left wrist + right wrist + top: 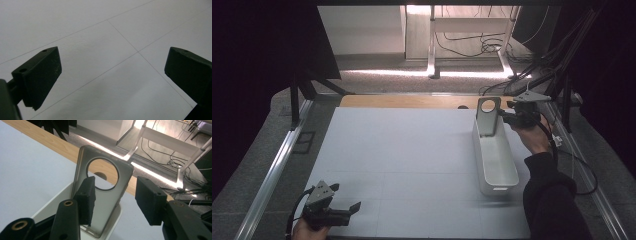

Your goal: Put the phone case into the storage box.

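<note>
Upright in the far end of the white bin [494, 160], the phone case [487, 116] leans against the bin's end wall, its round camera cutout at the top; standing it there lets it rest without support. In the right gripper view the case [105, 192] rises between the fingers [86, 197] of the right gripper [117, 200], one finger in front of its inner face and the other well off to the side, so nothing presses on it: the fingers are released, which reads as letting the case go once it stands by itself. The bin sits at the right side of the table [402, 165], near its far wooden edge, within easy reach of that hand. At the near left corner, the left gripper [347, 210] lies low over the bare table, fingers [40, 75] spread wide and holding nothing, apparently parked out of the way. No brand, label or writing is legible on the case, bin or grippers.
</note>
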The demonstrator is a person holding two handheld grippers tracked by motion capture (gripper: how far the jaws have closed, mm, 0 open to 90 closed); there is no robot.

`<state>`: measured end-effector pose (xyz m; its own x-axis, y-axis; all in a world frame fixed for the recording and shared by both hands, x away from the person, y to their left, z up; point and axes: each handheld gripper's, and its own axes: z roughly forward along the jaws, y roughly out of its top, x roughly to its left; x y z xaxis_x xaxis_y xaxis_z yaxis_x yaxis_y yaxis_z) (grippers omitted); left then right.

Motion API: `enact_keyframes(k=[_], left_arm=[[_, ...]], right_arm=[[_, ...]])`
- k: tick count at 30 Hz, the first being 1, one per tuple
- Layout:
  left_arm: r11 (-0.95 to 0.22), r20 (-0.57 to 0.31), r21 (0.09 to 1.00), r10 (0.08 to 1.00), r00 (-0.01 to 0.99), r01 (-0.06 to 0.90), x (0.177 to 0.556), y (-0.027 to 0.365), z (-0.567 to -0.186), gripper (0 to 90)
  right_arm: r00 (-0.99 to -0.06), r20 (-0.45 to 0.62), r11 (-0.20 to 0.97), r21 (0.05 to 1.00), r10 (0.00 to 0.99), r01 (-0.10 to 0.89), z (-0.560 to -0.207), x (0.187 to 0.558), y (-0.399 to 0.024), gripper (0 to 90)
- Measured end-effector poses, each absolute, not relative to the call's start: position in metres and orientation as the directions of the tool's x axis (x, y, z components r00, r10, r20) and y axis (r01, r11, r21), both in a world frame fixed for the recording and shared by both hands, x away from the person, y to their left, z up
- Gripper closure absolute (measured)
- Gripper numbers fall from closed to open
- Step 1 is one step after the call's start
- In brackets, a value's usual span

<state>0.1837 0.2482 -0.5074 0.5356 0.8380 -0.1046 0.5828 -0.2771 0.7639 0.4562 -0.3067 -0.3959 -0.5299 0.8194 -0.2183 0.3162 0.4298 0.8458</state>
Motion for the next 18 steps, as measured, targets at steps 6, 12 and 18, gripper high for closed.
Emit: enact_keyframes(k=[6,12,18], left_arm=[[-0.275,-0.107,0.764,0.838,0.535,0.584,0.184,0.248,-0.507,1.9],[-0.274,-0.108,0.764,0.839,0.534,0.585,0.184,0.248,-0.507,1.9],[-0.272,-0.11,0.763,0.839,0.532,0.586,0.184,0.248,-0.508,1.9]], right_arm=[[-0.534,-0.193,0.416,0.846,0.823,0.334,-0.399,0.45,-0.304,45.4],[-0.536,-0.163,0.394,0.849,0.828,0.351,-0.4,0.443,-0.301,41.9],[-0.543,-0.117,0.37,0.846,0.832,0.384,-0.403,0.437,-0.299,37.6]])
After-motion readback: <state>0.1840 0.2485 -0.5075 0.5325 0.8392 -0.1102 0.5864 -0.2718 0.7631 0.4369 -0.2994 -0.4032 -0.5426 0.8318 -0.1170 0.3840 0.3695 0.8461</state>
